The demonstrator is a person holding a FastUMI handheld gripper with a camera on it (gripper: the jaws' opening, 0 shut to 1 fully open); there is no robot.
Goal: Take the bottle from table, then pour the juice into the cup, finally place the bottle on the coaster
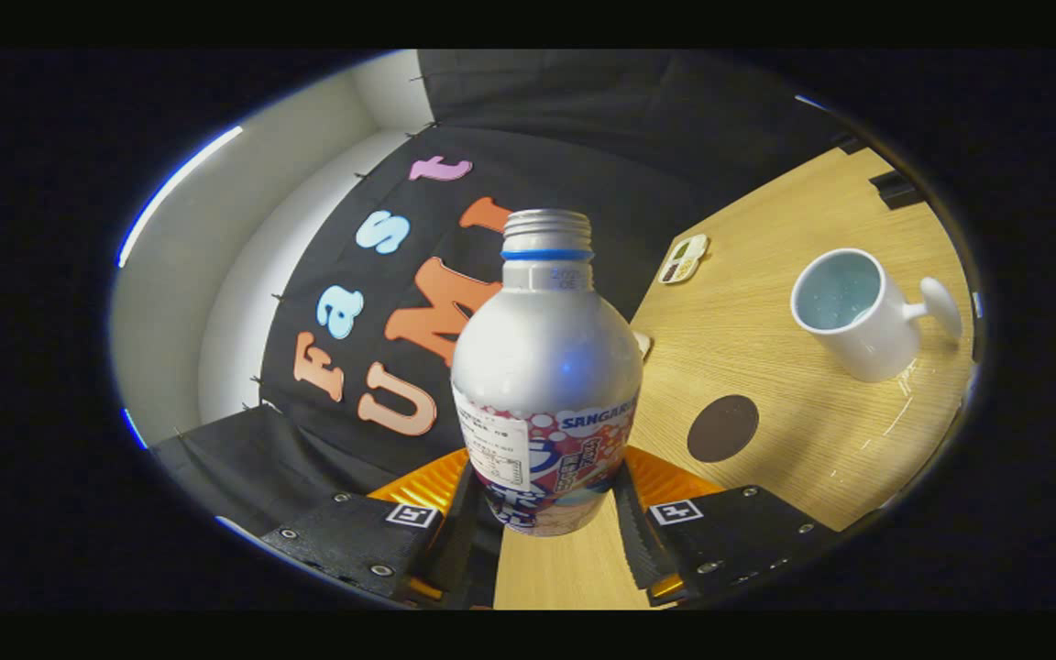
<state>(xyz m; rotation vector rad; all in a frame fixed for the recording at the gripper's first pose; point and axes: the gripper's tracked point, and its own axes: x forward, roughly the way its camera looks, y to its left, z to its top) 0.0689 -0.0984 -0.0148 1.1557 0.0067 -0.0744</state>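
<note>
The cup [854, 312] is white, with a handle that points away from the bottle. It stands on the wooden table [821, 431], well beyond the fingers and to their right. Its inside looks pale blue and shiny; I cannot tell if there is liquid in it. Farther back on the table lies a small tray [684, 258] with a few compartments, some dark and some light; what is in them is too small to tell.

The bottle [544, 367] is between the two fingers of the gripper [546, 513]. Both fingers press on its lower part, one on each side, so the claw is clamped on the bottle. The bottle stands upright in the view, while the table behind it looks tilted. Whether its base touches the table I cannot tell.

The bottle is of silver metal with a round shoulder and a narrow neck. The neck has bare screw thread at the top, with no cap on it, and a blue ring under the thread. A coloured label goes around the lower body. Its contents are hidden.

The coaster [722, 428] is a dark brown round disc, flat on the table, between the bottle and the cup, just right of the right finger
</note>
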